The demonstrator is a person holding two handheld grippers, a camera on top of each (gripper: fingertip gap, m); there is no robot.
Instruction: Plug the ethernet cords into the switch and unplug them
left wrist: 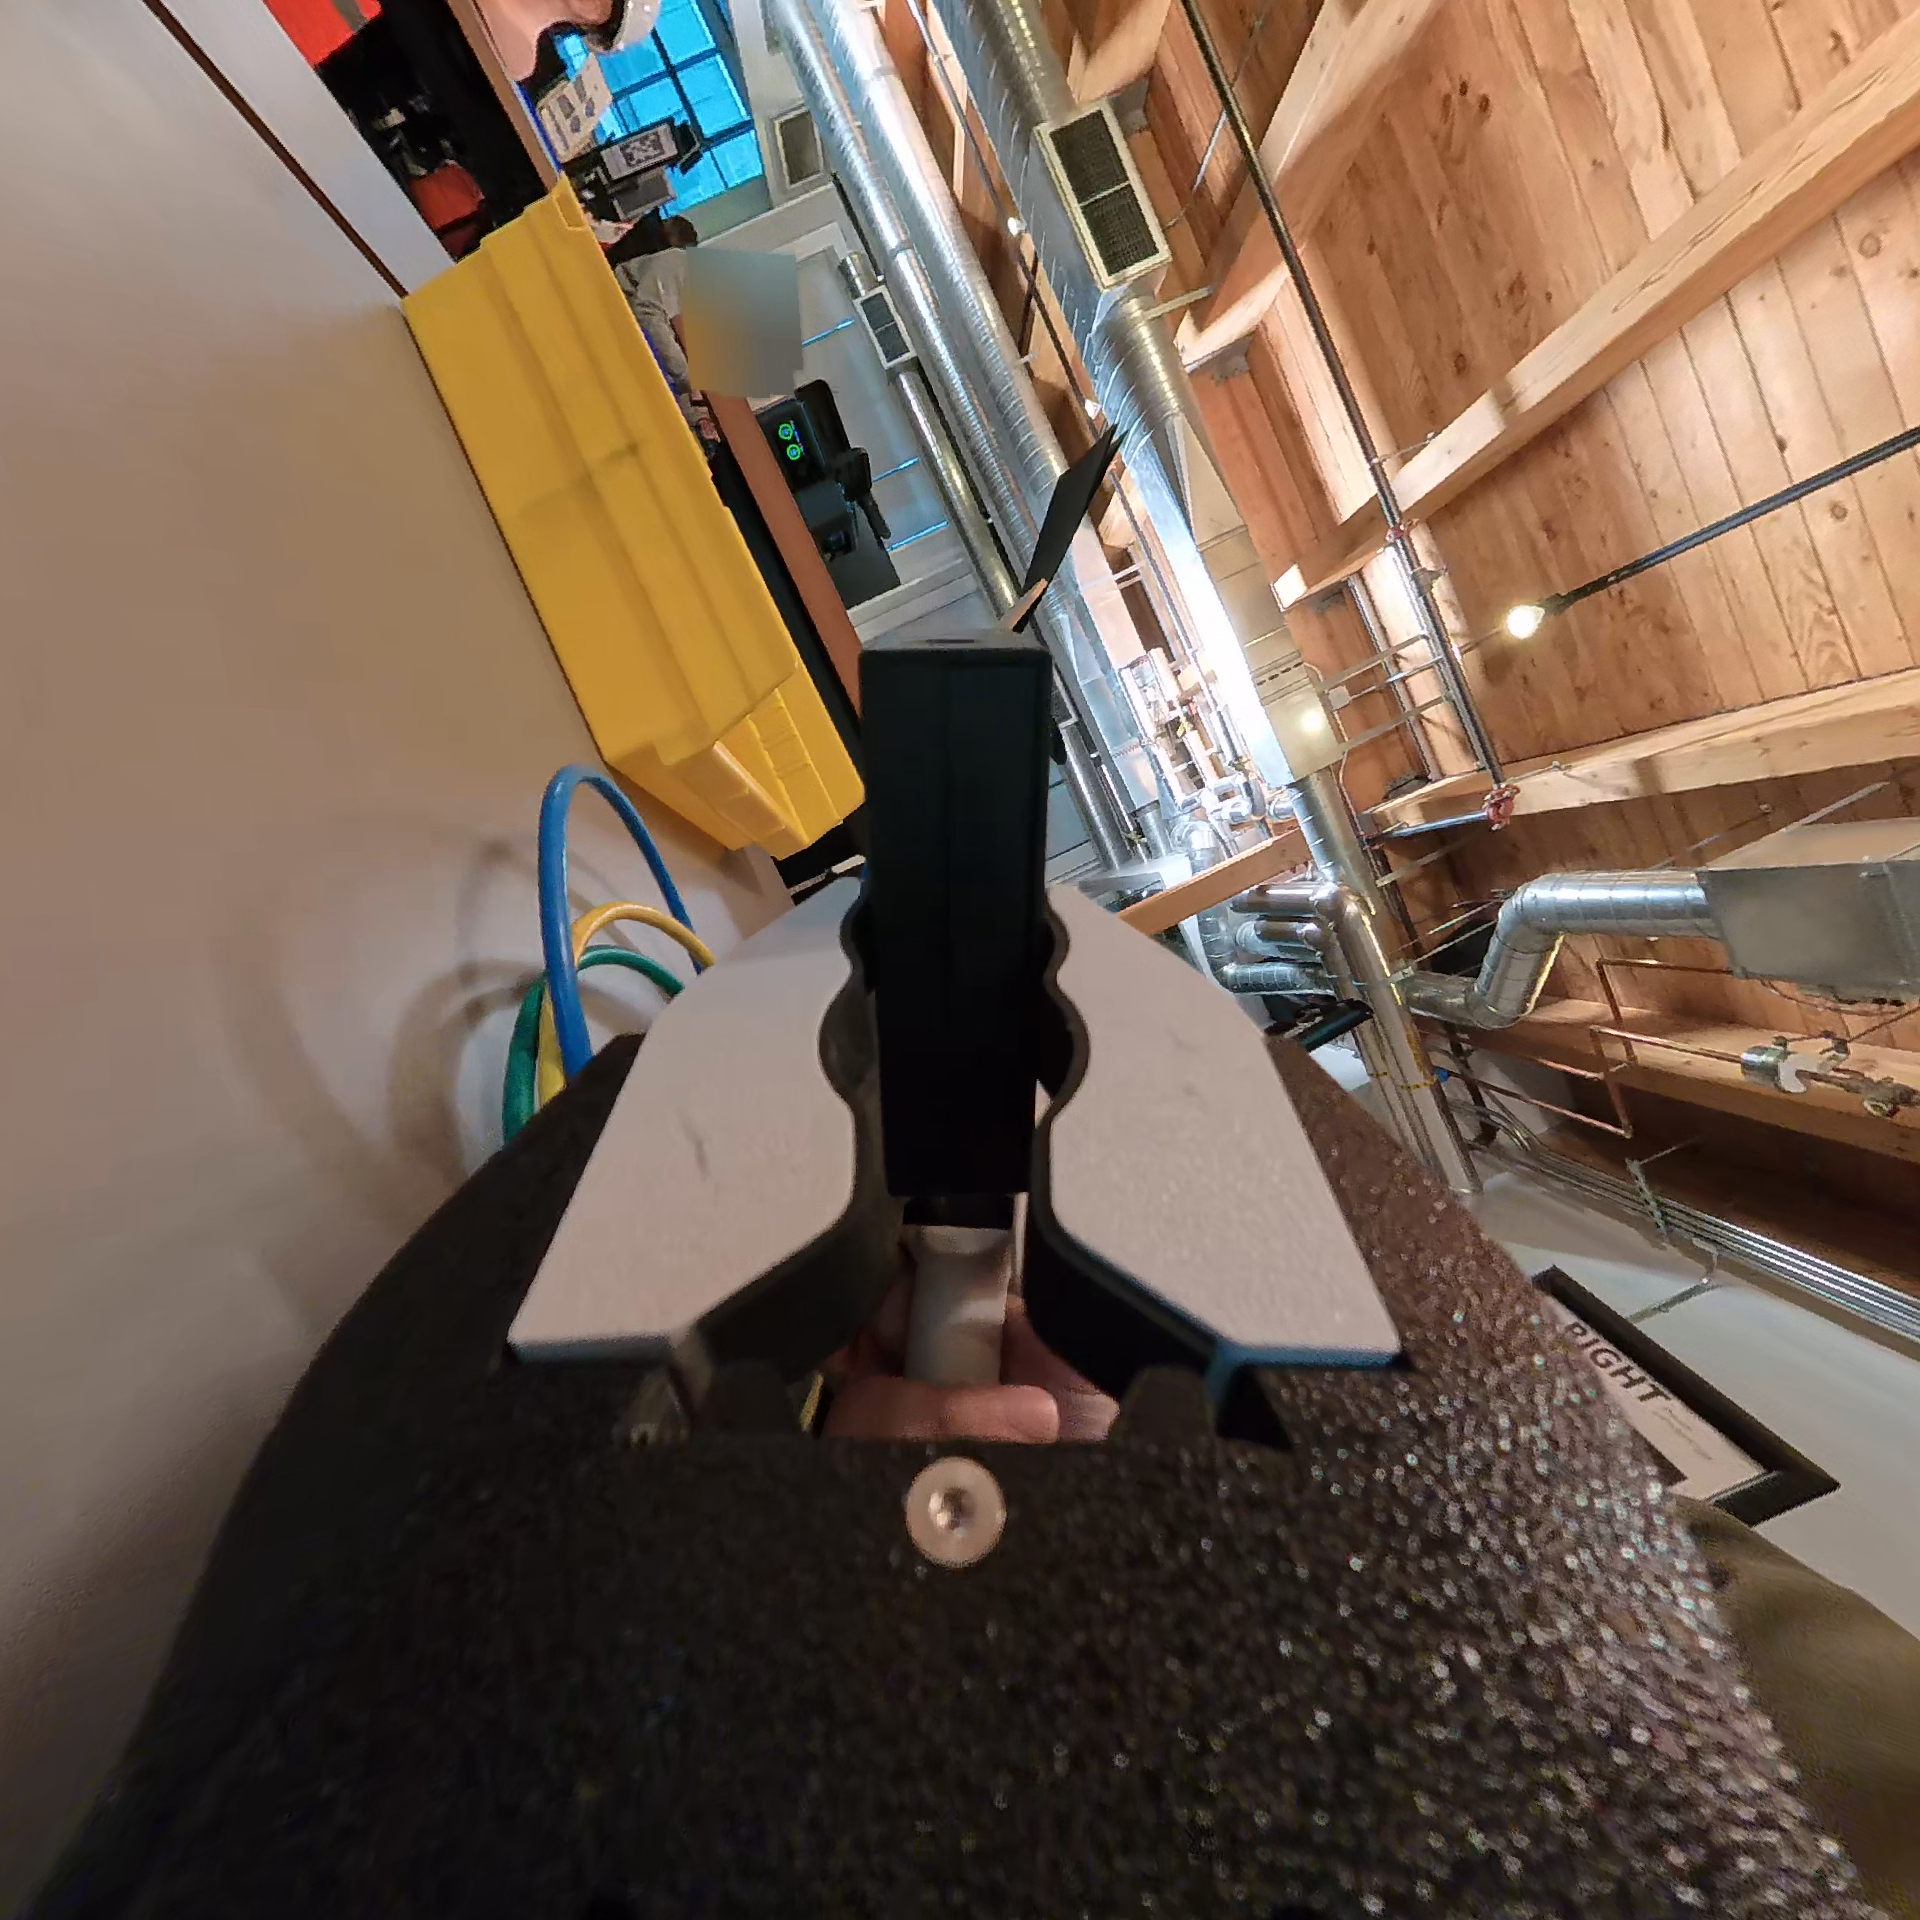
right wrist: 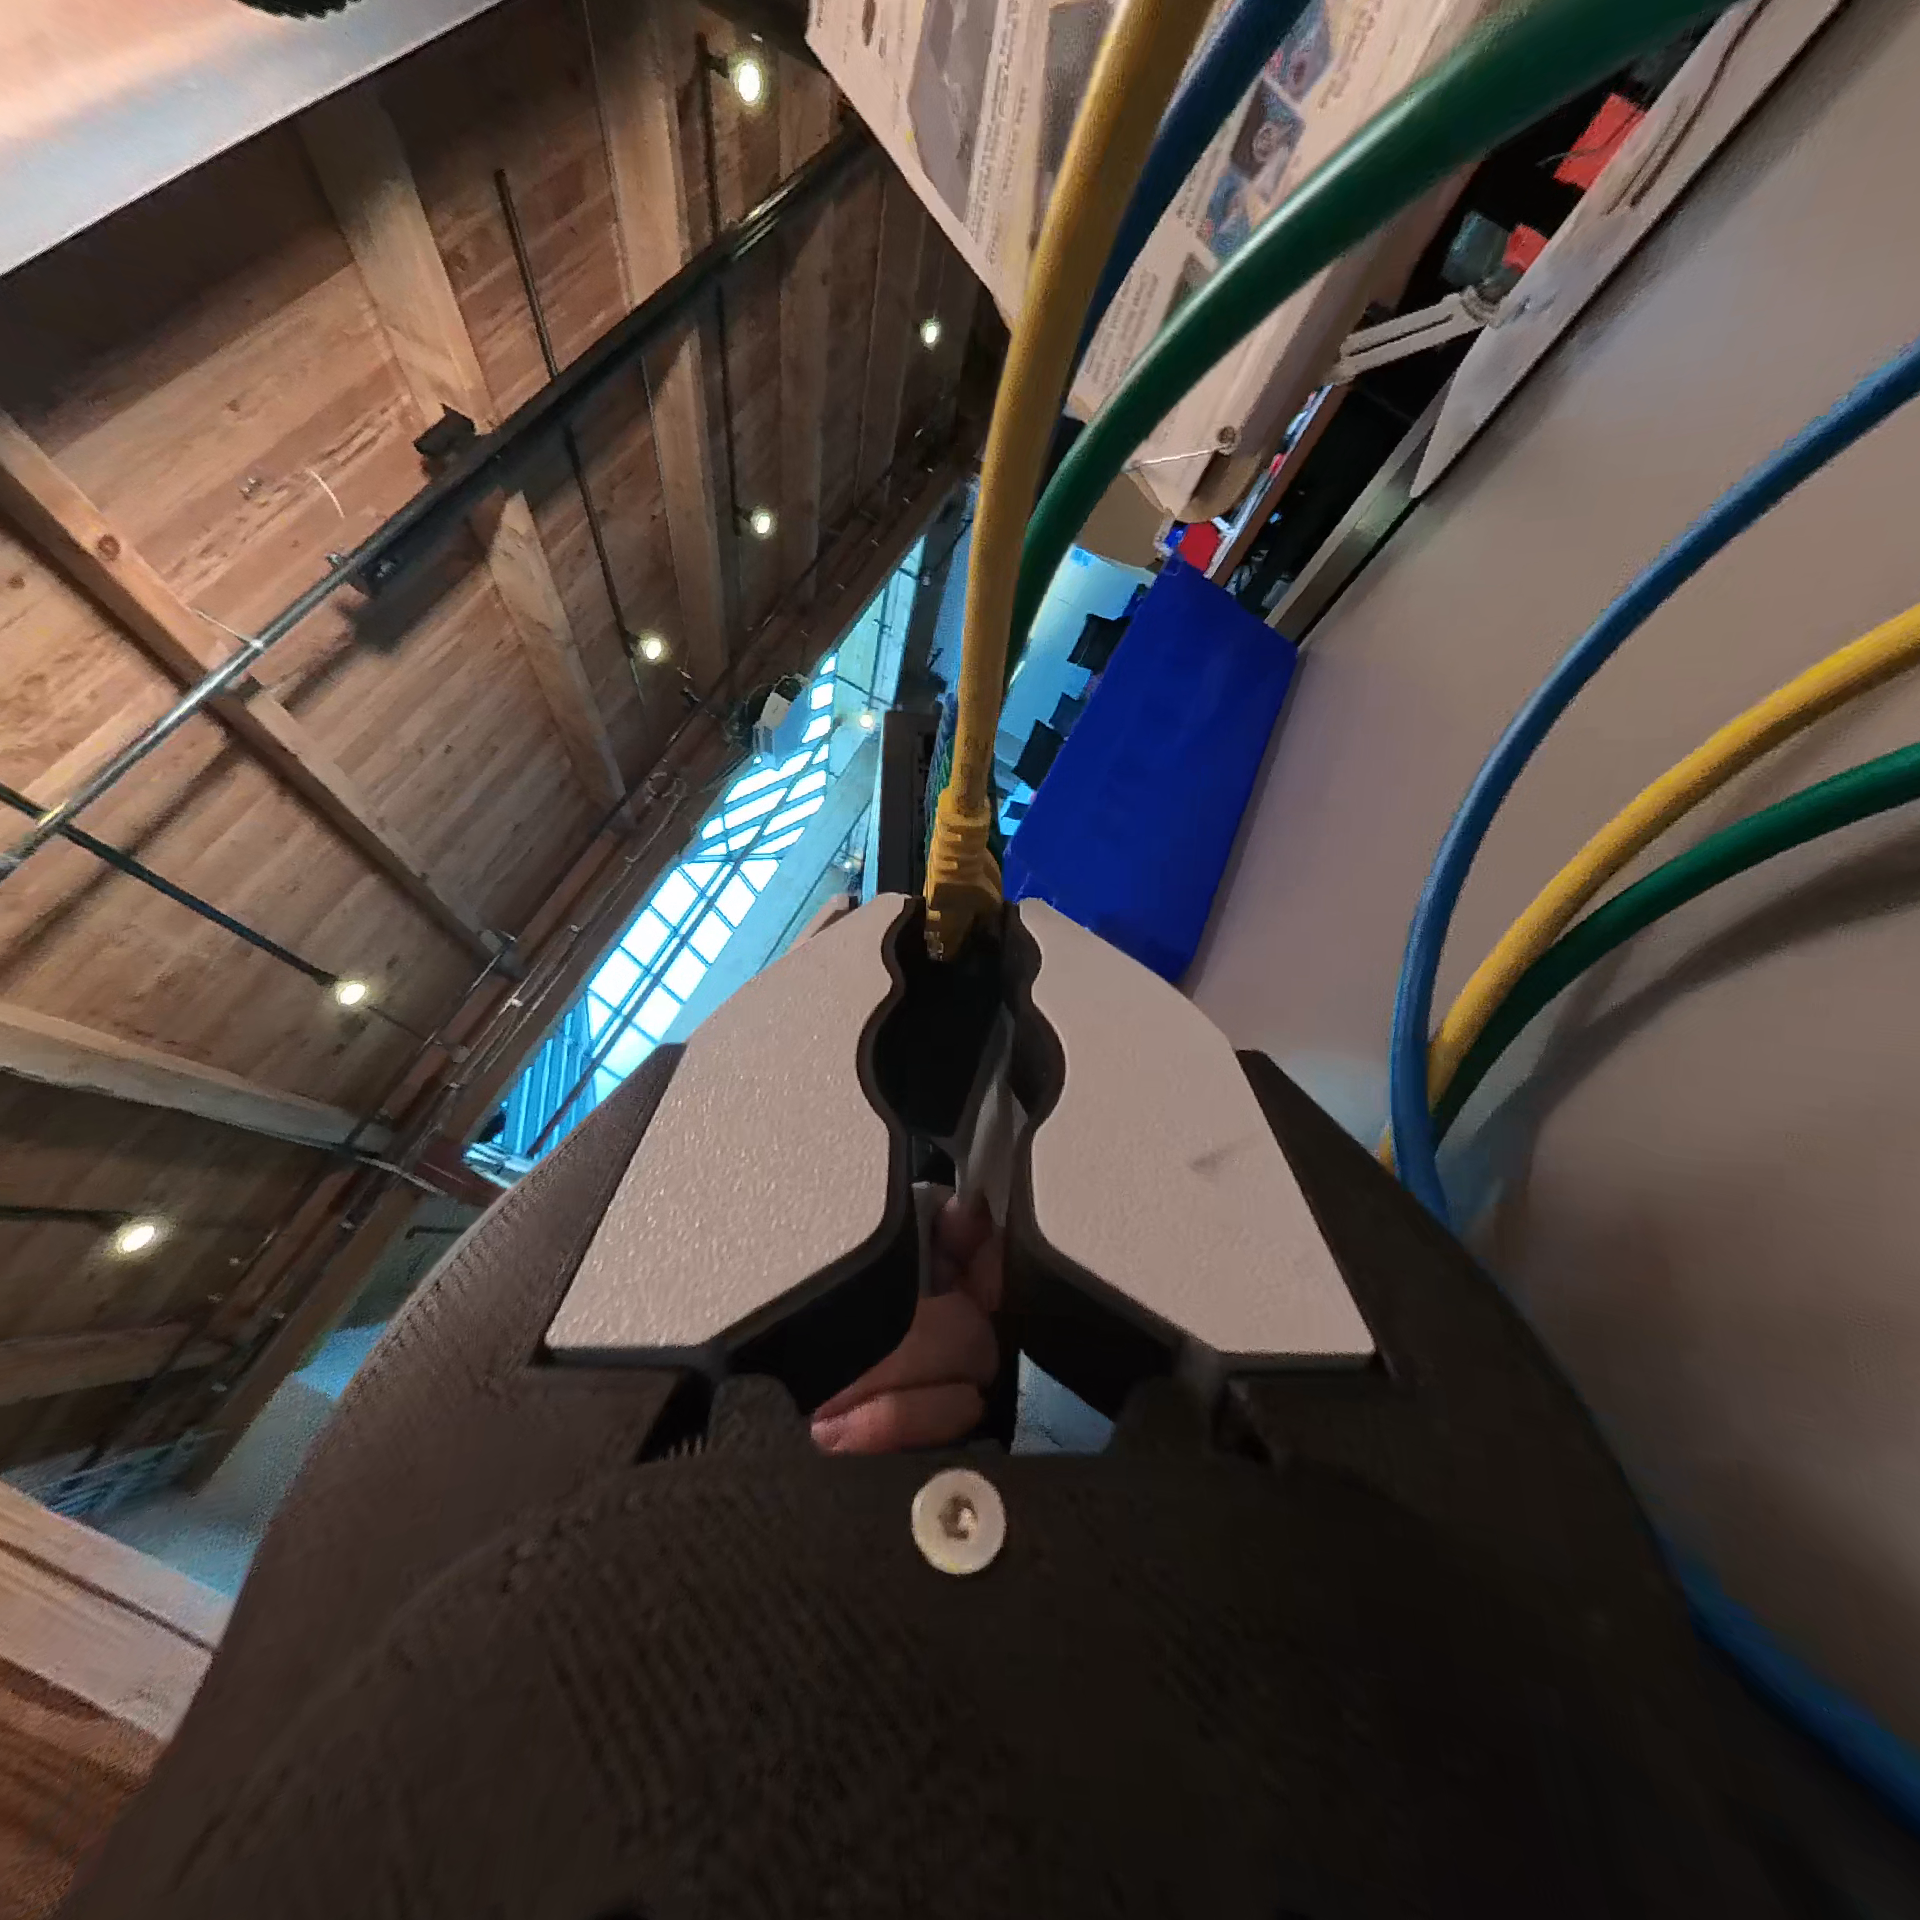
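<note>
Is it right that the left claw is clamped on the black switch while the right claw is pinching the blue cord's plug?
Not quite. The right wrist view shows the right claw pinching the yellow cord's plug, not the blue one. The left claw is indeed clamped on the black switch.

Brightness: we see both views well lit, by mixed daylight and lamps.
Light sources: small ceiling lamps (right wrist: 351,992) glow left of the right fingers; blue-white windows (right wrist: 665,945) sit just beyond them.
Glare: a bright streak runs along the silver duct (left wrist: 1195,582) beyond the left fingers.
Blur: near cables (right wrist: 1351,187) above the right fingers smear softly.
Distortion: we see beams and table edges bend toward the frame borders.
Focus: gripper bodies below the fingers look soft and grainy.
</note>
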